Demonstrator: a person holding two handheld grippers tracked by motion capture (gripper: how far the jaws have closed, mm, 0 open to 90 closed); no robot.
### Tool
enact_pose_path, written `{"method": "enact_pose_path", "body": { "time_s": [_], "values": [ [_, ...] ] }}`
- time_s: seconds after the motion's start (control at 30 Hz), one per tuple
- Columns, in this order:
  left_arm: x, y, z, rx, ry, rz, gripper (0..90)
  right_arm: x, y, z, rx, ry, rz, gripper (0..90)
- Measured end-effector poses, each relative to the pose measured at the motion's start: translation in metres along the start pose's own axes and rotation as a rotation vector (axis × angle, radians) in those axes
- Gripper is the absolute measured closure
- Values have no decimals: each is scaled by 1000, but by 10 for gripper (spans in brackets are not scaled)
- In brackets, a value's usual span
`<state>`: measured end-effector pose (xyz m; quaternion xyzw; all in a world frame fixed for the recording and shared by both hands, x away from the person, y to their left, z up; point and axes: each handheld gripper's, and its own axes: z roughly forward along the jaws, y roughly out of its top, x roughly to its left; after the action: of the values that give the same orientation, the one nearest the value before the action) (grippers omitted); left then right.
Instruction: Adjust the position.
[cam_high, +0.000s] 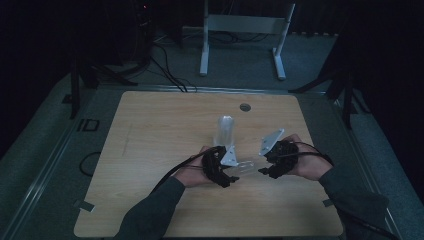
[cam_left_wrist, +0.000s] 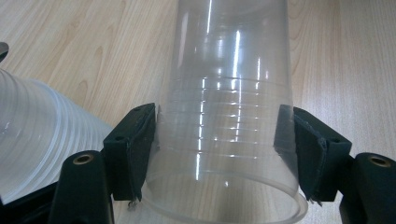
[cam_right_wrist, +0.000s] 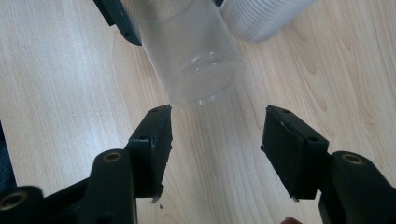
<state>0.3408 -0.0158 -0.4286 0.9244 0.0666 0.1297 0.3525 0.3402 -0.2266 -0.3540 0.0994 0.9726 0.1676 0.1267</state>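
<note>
At the near middle of the pale wood-grain table (cam_high: 150, 130), the person's two hands sit close together, each carrying a black two-jaw gripper. The left gripper (cam_left_wrist: 219, 135) is clamped on a clear, ribbed plastic cup (cam_left_wrist: 229, 93): in its own view both black pads press against the cup's sides near the rolled rim, which faces back toward the camera, while the body of the cup runs away over the wood. From above, the same cup (cam_high: 246, 167) lies roughly level between the two hands, held out of the left gripper (cam_high: 231, 178) toward the right one.

The right gripper (cam_right_wrist: 215, 135) holds nothing. Its jaws stand apart over bare table, and the closed bottom end of the clear cup (cam_right_wrist: 196, 60) sits just beyond the jaw tips, not touching either pad. In the high view this gripper (cam_high: 264, 171) is just beside the cup's free end.

Behind the hands, an upright stack of translucent, ridged plastic cups (cam_high: 226, 131) stands on the table, near the left gripper; its ribbed side shows at the left edge of the left gripper view (cam_left_wrist: 42, 140).
</note>
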Motion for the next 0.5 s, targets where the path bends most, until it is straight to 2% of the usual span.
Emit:
{"method": "enact_pose_path", "body": {
  "time_s": [0.4, 0.5],
  "values": [
    [-1, 1, 2, 27, -2, 24, 304, 2, 7, 5, 37, 22, -26, 382],
    [-2, 1, 4, 46, -2, 35, 304, 4, 8, 7, 37, 28, -29, 370]
  ]
}}
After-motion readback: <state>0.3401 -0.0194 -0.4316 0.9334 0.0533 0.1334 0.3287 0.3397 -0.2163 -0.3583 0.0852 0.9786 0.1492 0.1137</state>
